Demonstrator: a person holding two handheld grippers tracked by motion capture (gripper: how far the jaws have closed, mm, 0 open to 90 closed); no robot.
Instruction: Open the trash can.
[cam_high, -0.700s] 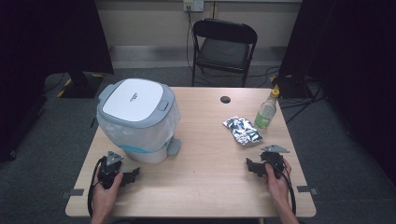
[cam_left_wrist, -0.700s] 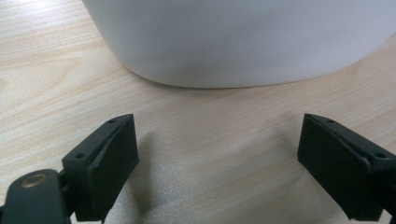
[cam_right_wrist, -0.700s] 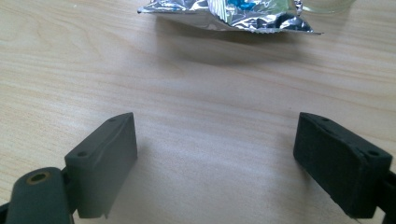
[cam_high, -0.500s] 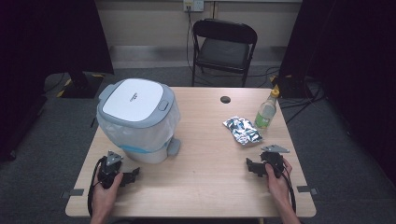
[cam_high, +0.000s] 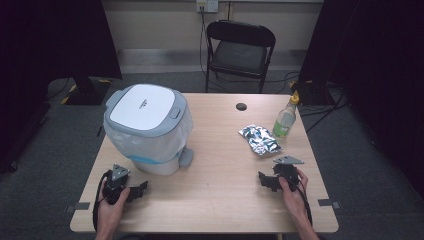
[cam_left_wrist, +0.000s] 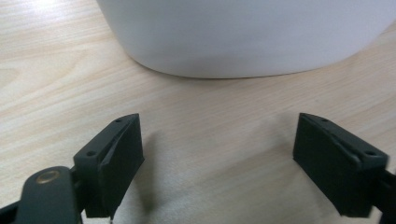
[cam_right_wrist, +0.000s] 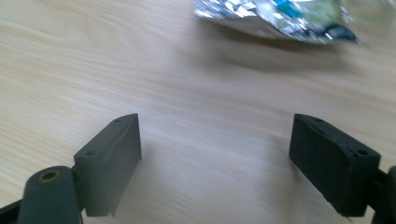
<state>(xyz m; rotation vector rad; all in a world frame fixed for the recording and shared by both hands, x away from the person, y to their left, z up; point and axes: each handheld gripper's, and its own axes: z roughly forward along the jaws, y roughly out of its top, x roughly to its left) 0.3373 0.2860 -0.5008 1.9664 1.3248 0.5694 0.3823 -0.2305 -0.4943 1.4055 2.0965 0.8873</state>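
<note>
A white bin with a grey-rimmed lid (cam_high: 148, 127) stands on the left half of the wooden table (cam_high: 215, 200); its curved white wall (cam_left_wrist: 243, 37) rises just beyond my left gripper (cam_left_wrist: 217, 163). That left gripper (cam_high: 139, 189) rests on the table near the front left corner, open, with bare wood between its jaws. My right gripper (cam_high: 264, 180) rests near the front right, also open and holding nothing (cam_right_wrist: 215, 163). A crinkled foil packet (cam_high: 259, 139) lies a little beyond it, its edge visible (cam_right_wrist: 275, 16) in the right gripper view. A plastic bottle with a yellow cap (cam_high: 285, 119) stands upright behind the packet.
A small dark round thing (cam_high: 241, 106) sits at the table's far edge. A black folding chair (cam_high: 239, 50) stands behind the table. Cables run over the floor at the right. The bin has a grey foot pedal (cam_high: 186, 157) on its near side.
</note>
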